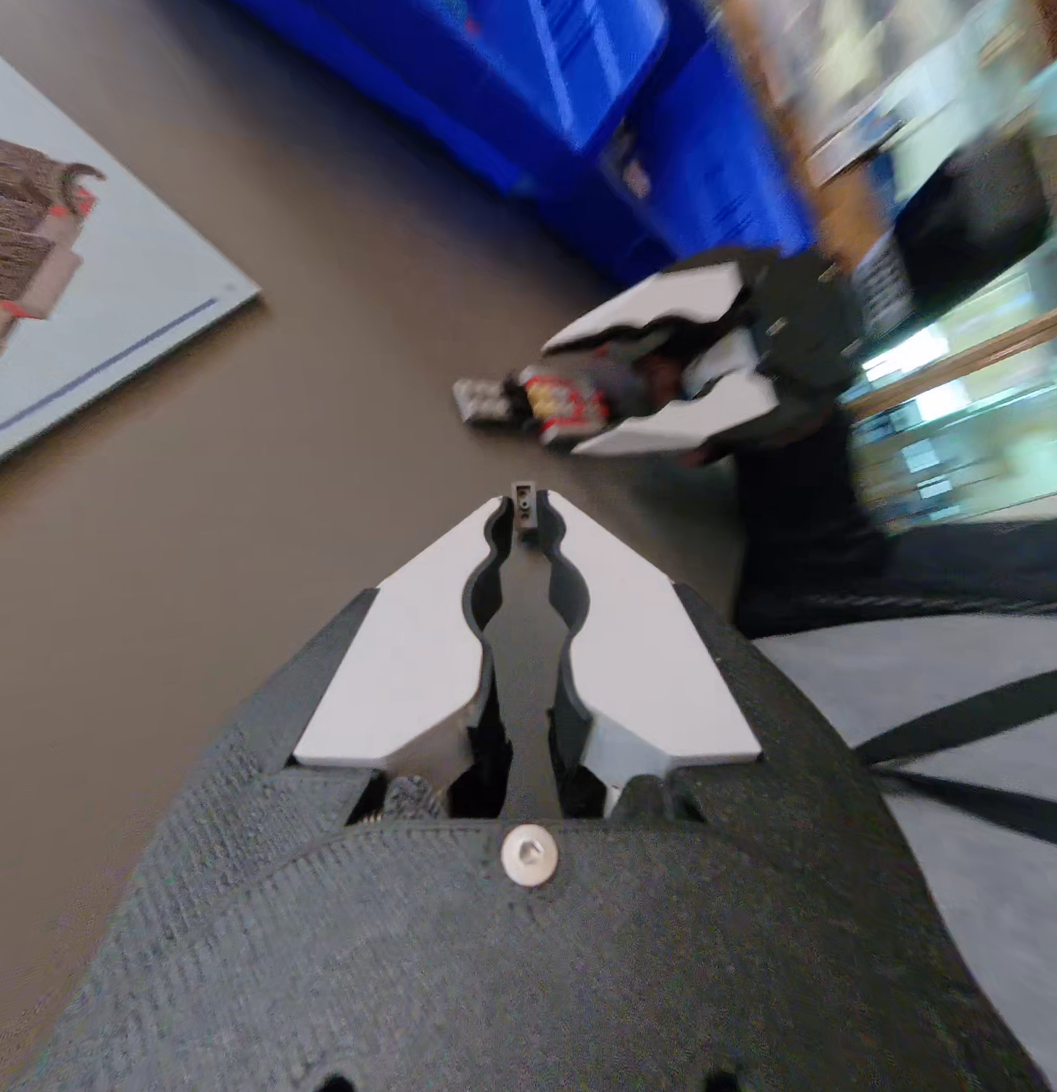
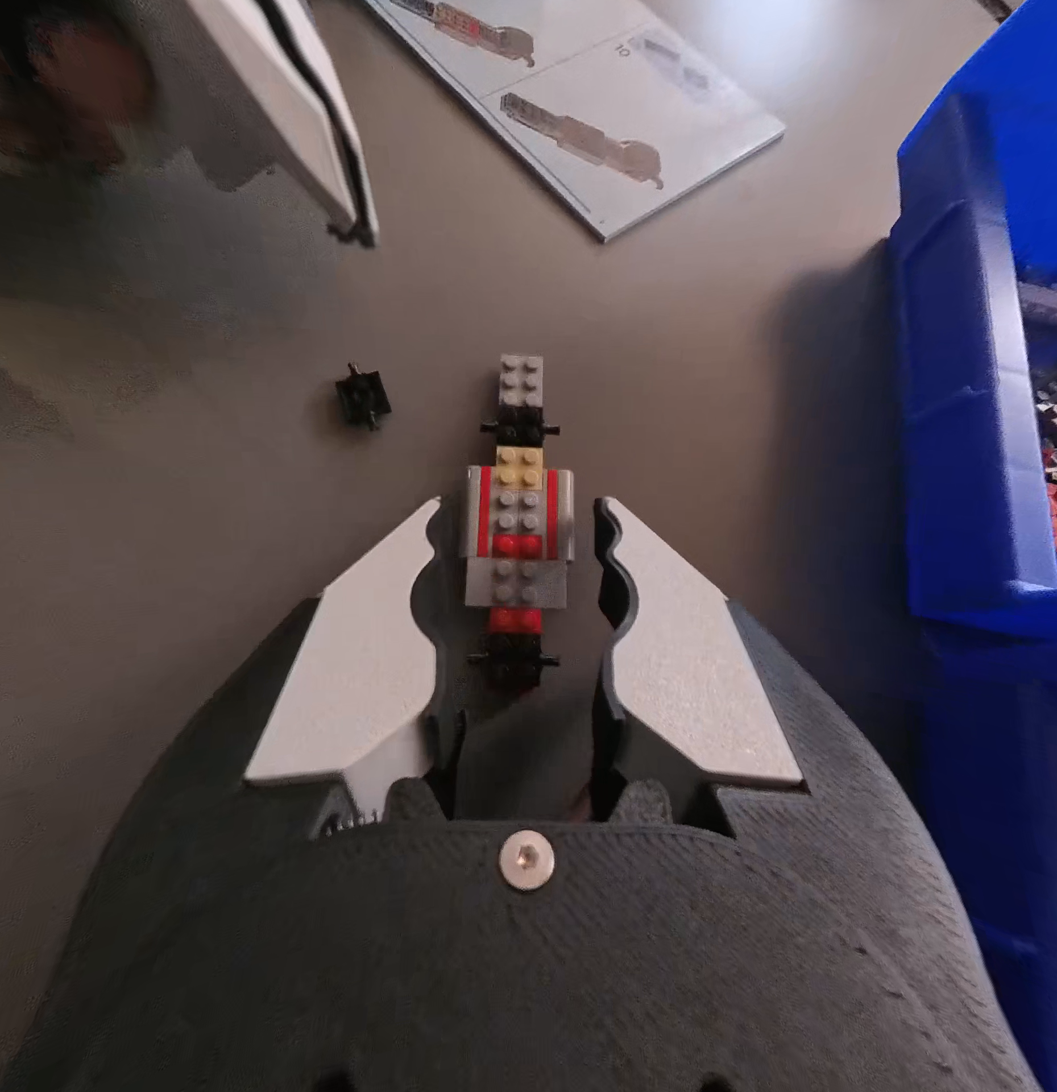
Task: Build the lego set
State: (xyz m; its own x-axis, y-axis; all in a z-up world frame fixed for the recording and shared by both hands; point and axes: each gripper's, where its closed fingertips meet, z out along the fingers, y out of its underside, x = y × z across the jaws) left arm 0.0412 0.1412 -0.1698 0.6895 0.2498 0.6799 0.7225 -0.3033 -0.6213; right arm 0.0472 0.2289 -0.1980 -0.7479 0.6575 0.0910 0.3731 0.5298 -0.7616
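Note:
In the left wrist view my left gripper [image 1: 526,501] is shut on a small dark grey lego piece [image 1: 524,513], held at the fingertips above the grey table. My right gripper [image 2: 519,502] is open, with its jaws on either side of a long lego model [image 2: 517,549] that lies flat on the table. The model is grey, red, tan and black, with black axle pins near both ends. It also shows blurred in the left wrist view [image 1: 537,402], between the right gripper's fingers [image 1: 650,307]. The left gripper [image 2: 354,227] appears at the upper left of the right wrist view.
A loose black axle piece [image 2: 363,402] lies left of the model. An open instruction booklet [image 2: 602,118] lies at the far side and also shows in the left wrist view [image 1: 100,283]. A blue parts bin [image 2: 986,413] stands at the right and holds several loose pieces. The gap from one gripper's tips to the other's is roughly 10 cm.

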